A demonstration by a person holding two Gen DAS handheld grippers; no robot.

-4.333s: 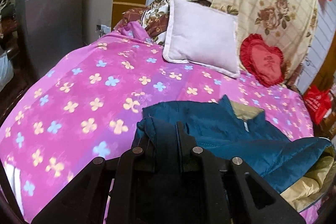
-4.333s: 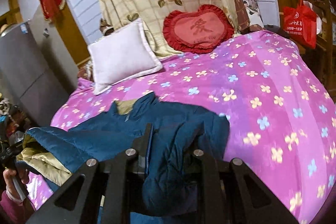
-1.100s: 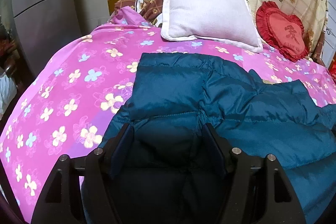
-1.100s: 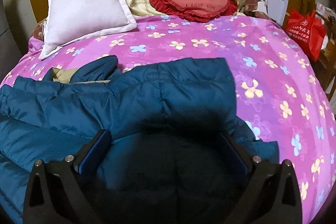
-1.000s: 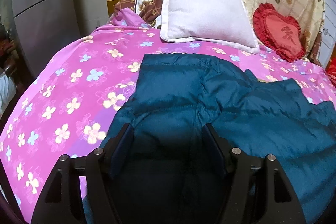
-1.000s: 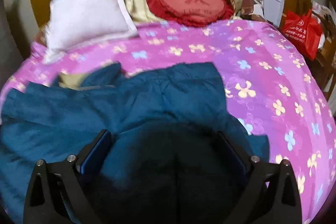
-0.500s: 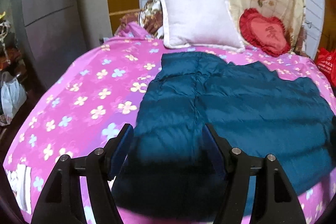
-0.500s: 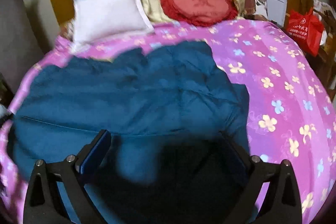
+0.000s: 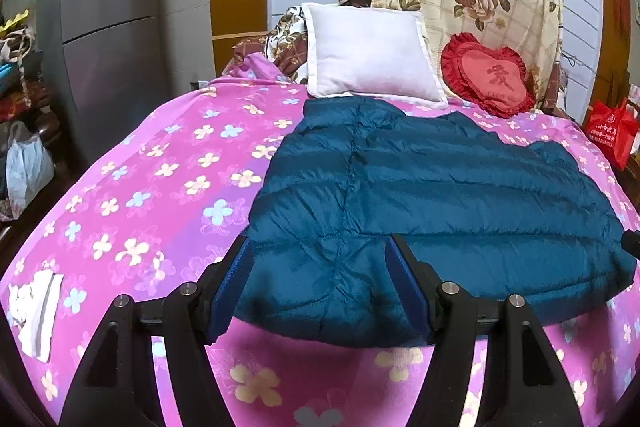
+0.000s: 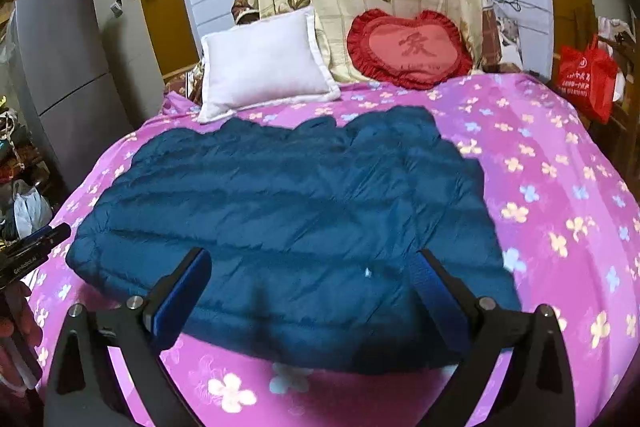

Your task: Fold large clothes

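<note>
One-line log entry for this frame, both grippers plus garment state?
left gripper: open, empty | right gripper: open, empty | blue puffer jacket: spread flat on pink floral bedspread, unfolded | white pillow: just beyond jacket

Dim, even indoor light; soft shadows, strong fisheye bending, black vignetted corners, mostly sharp.

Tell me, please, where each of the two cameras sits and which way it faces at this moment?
Left wrist: sits behind the open left gripper, above the near-left bed edge, facing the headboard over the blue jacket; its own two fingers show.
Right wrist: sits behind the open right gripper, further right, facing the same way; its fingers show, and the left gripper's tip at the left edge.
Shared: jacket, pink bedspread, white pillow, red heart cushion.
</note>
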